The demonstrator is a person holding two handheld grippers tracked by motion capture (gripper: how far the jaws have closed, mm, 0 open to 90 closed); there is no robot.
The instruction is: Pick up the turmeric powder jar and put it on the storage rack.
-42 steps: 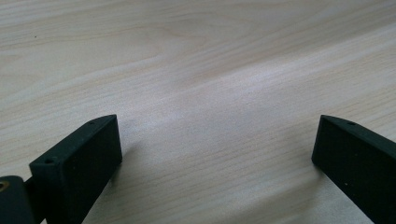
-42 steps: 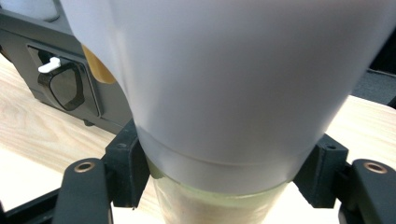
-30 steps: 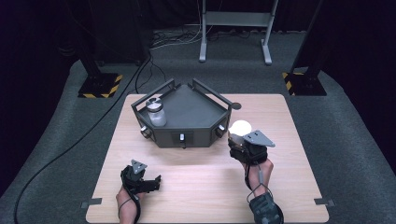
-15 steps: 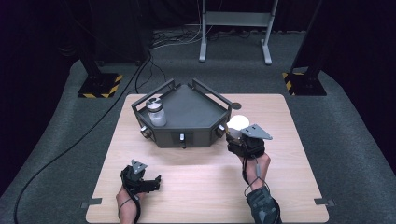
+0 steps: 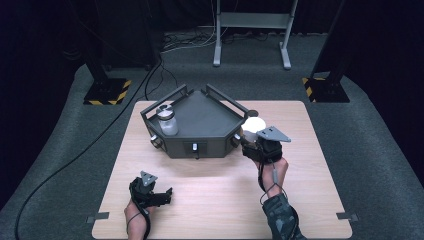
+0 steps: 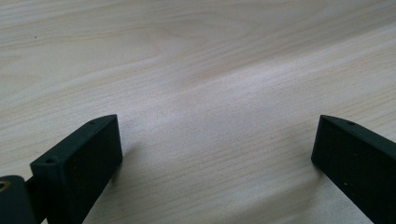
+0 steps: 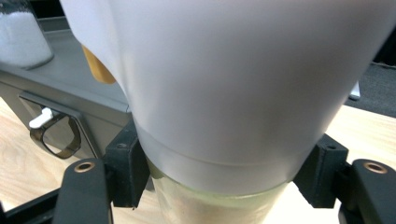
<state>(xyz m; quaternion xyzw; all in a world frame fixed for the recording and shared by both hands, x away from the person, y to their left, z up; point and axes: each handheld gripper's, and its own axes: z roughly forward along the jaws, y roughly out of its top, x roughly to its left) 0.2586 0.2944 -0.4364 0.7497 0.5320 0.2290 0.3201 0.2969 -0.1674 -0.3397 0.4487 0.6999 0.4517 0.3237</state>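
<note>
A dark grey angular tray (image 5: 200, 112) stands at the back middle of the wooden table (image 5: 215, 190). On its left part stands a clear jar of white powder (image 5: 167, 121), also far left in the right gripper view (image 7: 23, 32). My right gripper (image 5: 252, 139) is shut on a white-capped container (image 5: 253, 123) held upright at the tray's right corner. In the right gripper view the white cap (image 7: 224, 70) looms close, and the jaws clamp the clear body just below it (image 7: 224, 172). My left gripper (image 5: 162, 196) rests open on bare wood at the front left (image 6: 217, 140).
The tray's side wall (image 7: 70, 70) carries a small latch (image 7: 51, 130). A small dark disc (image 5: 252, 113) lies behind the tray's right corner. Off the table, black stands with striped feet (image 5: 106, 92) and a cable (image 5: 75, 150) lie on the floor.
My right gripper has carried the white-capped container away from the person and slightly left, up to the tray's right corner. The left gripper has stayed put.
</note>
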